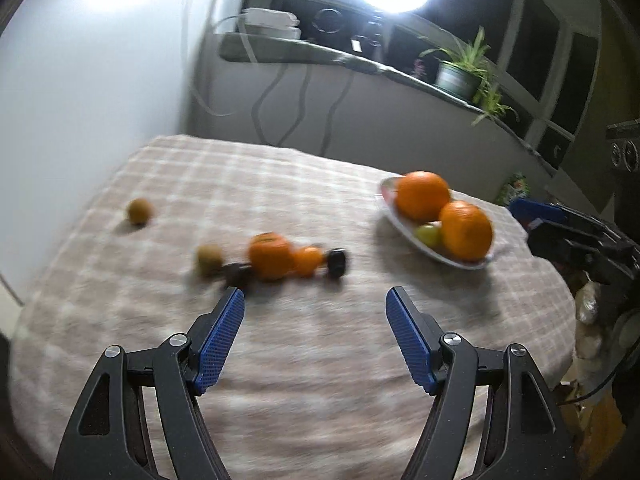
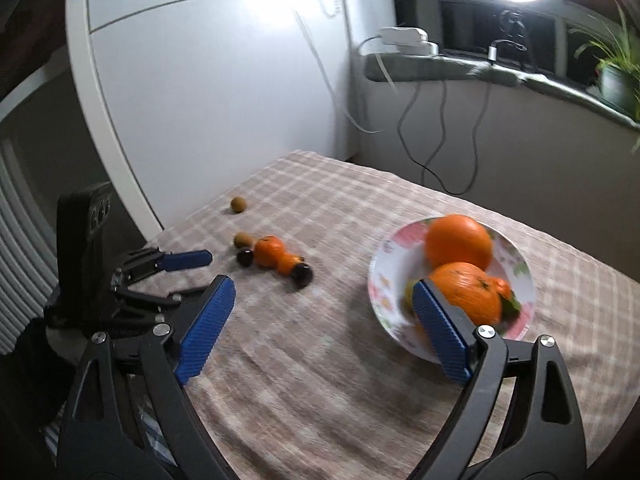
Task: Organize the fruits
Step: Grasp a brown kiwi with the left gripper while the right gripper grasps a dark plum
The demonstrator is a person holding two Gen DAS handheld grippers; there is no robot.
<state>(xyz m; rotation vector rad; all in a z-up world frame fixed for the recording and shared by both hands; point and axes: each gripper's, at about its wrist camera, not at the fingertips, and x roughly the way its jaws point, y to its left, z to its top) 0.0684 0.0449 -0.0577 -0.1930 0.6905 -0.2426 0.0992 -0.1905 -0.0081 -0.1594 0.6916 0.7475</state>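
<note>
Both grippers [image 1: 315, 300] [image 2: 322, 294] are held open and empty; loose tangerine [image 1: 270, 255] is to be grasped next, moved to plate [image 2: 380, 280].

The left gripper [image 1: 315, 300] hangs low, its two blue-padded fingers [image 1: 220, 342] spread wide apart with nothing between them — the black arms fan out toward the camera. The right gripper [image 2: 324, 292] is spread just as wide and is also empty, its pads [image 2: 440, 330] angled outward. Each one shows at the edge of the other's view — the two are well apart.
</note>
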